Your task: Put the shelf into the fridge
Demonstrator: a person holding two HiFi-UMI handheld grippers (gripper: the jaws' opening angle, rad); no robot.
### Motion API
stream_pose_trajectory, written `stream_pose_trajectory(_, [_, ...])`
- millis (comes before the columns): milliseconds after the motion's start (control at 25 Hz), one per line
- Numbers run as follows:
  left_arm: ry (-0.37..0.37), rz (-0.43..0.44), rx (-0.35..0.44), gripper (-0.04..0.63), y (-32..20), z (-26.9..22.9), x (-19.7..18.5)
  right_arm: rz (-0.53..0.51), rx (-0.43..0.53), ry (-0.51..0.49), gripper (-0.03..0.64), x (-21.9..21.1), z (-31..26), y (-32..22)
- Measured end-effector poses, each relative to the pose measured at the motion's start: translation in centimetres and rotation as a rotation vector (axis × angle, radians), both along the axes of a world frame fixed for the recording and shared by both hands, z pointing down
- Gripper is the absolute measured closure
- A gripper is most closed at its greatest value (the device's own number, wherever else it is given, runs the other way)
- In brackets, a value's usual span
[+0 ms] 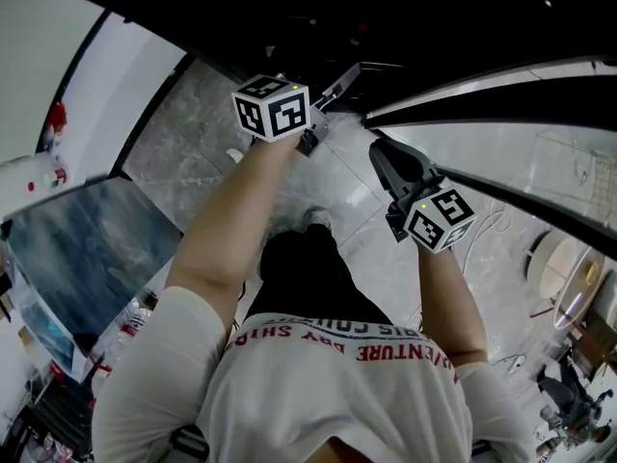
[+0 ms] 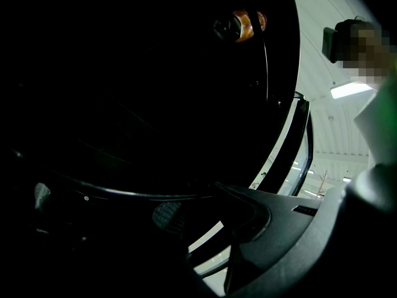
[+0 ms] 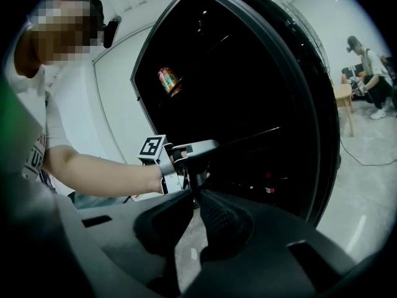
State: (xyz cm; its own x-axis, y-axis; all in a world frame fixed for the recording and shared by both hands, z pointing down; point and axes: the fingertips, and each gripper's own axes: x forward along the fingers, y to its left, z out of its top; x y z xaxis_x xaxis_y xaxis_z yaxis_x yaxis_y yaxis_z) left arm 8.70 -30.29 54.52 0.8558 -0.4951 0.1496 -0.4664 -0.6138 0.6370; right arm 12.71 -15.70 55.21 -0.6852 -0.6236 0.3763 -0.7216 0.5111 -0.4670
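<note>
The black fridge (image 1: 386, 17) stands open in front of me, its inside very dark. In the right gripper view a thin shelf (image 3: 260, 134) runs level inside the fridge (image 3: 248, 73), and my left gripper (image 3: 201, 151) reaches in at its front edge. In the left gripper view the shelf's rim (image 2: 124, 191) crosses just past my left gripper (image 2: 208, 213). Its jaws stand apart and I see nothing between them. My right gripper (image 3: 193, 197) hangs outside the fridge with its tips together, empty. From above, the left gripper (image 1: 349, 71) points into the fridge and the right gripper (image 1: 378, 149) is beside it.
A can (image 3: 167, 81) sits high inside the fridge, also seen as the can (image 2: 243, 25) ahead. The fridge door's frame (image 2: 294, 141) stands to the right. A crouching person (image 3: 367, 67) and a wooden table (image 3: 344, 98) are far right. A grey board (image 1: 87, 249) lies on the marble floor (image 1: 212, 133).
</note>
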Motion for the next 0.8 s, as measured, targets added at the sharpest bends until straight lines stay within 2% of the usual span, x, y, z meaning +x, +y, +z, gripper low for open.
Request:
stream_pose_trajectory(520, [-0.012, -0.006, -0.02, 0.444, -0.8, 0.2, -0.2, 0.013, 0.003, -0.007, 0.574, -0.1, -0.6, 0.1])
stream_pose_trajectory(640, [-0.037, 0.005, -0.013, 0.442, -0.8, 0.3, -0.2, 0.01, 0.002, -0.014, 0.574, -0.4, -0.6, 0.0])
stream_pose_trajectory(720, [-0.034, 0.002, -0.025, 0.41, -0.6, 0.4, -0.4, 0.008, 0.002, -0.02, 0.574, -0.6, -0.7, 0.1])
stream_pose_trajectory(800, [0.008, -0.003, -0.066, 0.361, -0.2, 0.6, -0.8, -0.003, 0.009, -0.032, 0.573, -1.0, -0.9, 0.1])
